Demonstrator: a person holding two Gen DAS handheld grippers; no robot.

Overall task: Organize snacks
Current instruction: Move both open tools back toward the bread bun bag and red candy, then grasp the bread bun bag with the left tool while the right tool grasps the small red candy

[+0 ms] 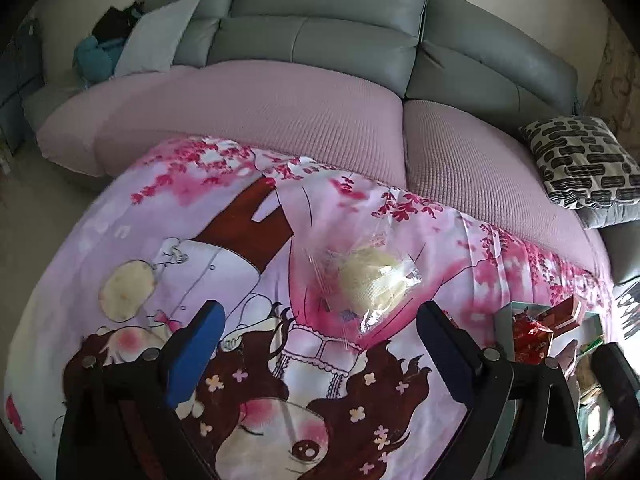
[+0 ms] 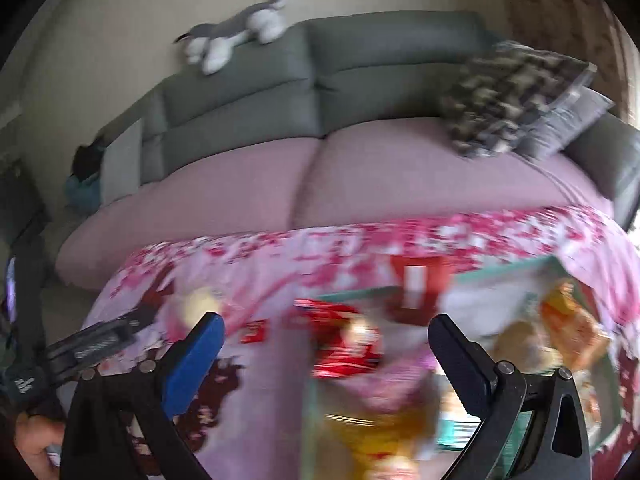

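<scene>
A pale yellow pastry in clear wrap [image 1: 372, 276] lies on the pink cartoon cloth [image 1: 160, 224]. My left gripper [image 1: 320, 306] hangs just short of it, open, with nothing between its fingers. The right wrist view is blurred: my right gripper [image 2: 324, 318] is open and empty above a teal-rimmed box [image 2: 500, 272]. That box holds red packets [image 2: 344, 344], a yellow packet [image 2: 376, 440] and an orange packet [image 2: 572, 320]. The left gripper's body [image 2: 92, 344] shows at the left there, close to the pastry [image 2: 200, 300]. The same box [image 1: 504, 316] with red packets [image 1: 532, 336] sits at the right edge of the left wrist view.
A grey sofa [image 1: 320, 32] with a pink seat cover [image 1: 260, 120] stands behind the cloth. A black-and-white patterned cushion [image 1: 580, 160] lies on its right end, and a plush toy [image 2: 236, 32] rests on the backrest. A hand [image 2: 36, 444] shows at the lower left.
</scene>
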